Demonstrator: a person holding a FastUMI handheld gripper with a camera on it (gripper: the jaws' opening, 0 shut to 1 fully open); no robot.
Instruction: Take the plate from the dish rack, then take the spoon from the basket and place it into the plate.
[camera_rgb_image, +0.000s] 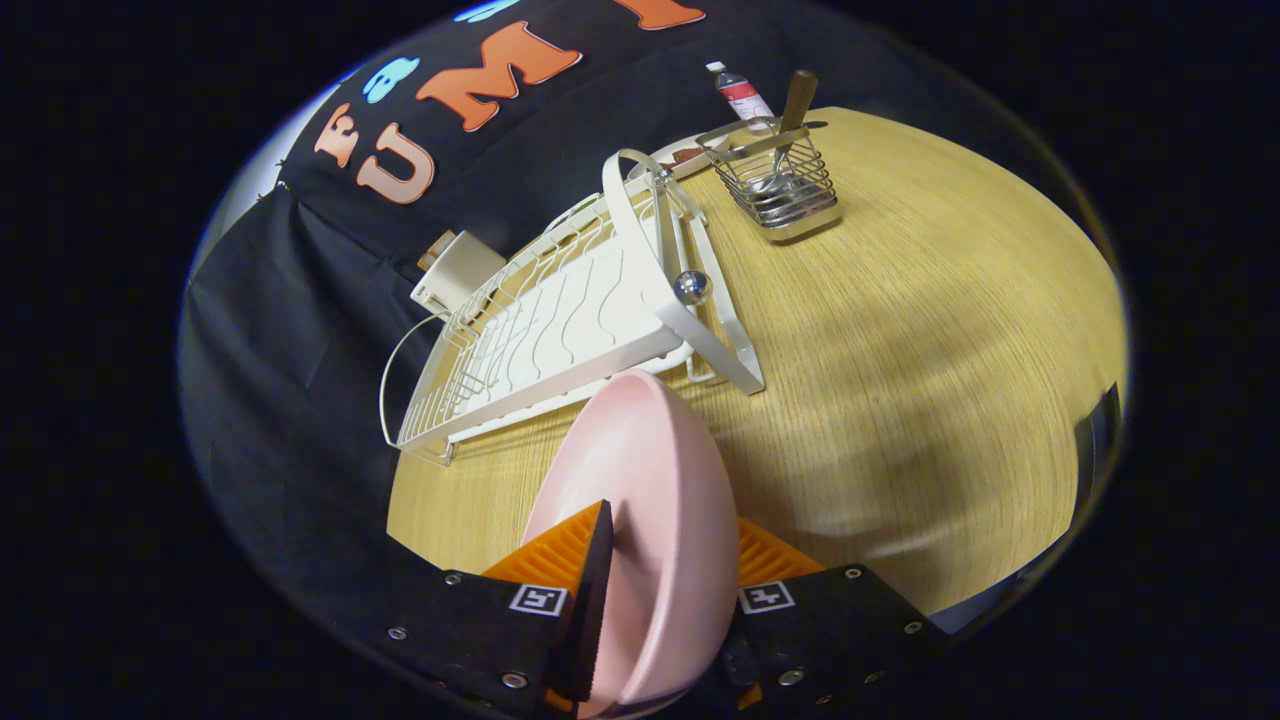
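Observation:
A pink plate (655, 470) stands on edge between my fingers, and my gripper (672, 535) is shut on its rim, holding it above the wooden table (900, 330). Beyond the plate lies the white wire dish rack (560, 320), with no dishes in it. Farther off, past the rack's far end, a wire basket (785, 185) stands on the table with a wooden-handled spoon (790, 125) upright inside it. The view is tilted, so the table slopes across it.
A small bottle with a red label (740, 95) stands behind the basket, next to a white dish (685, 155). A white box (455, 270) sits by the rack at the cloth wall. Bare tabletop spreads to the right of the plate and rack.

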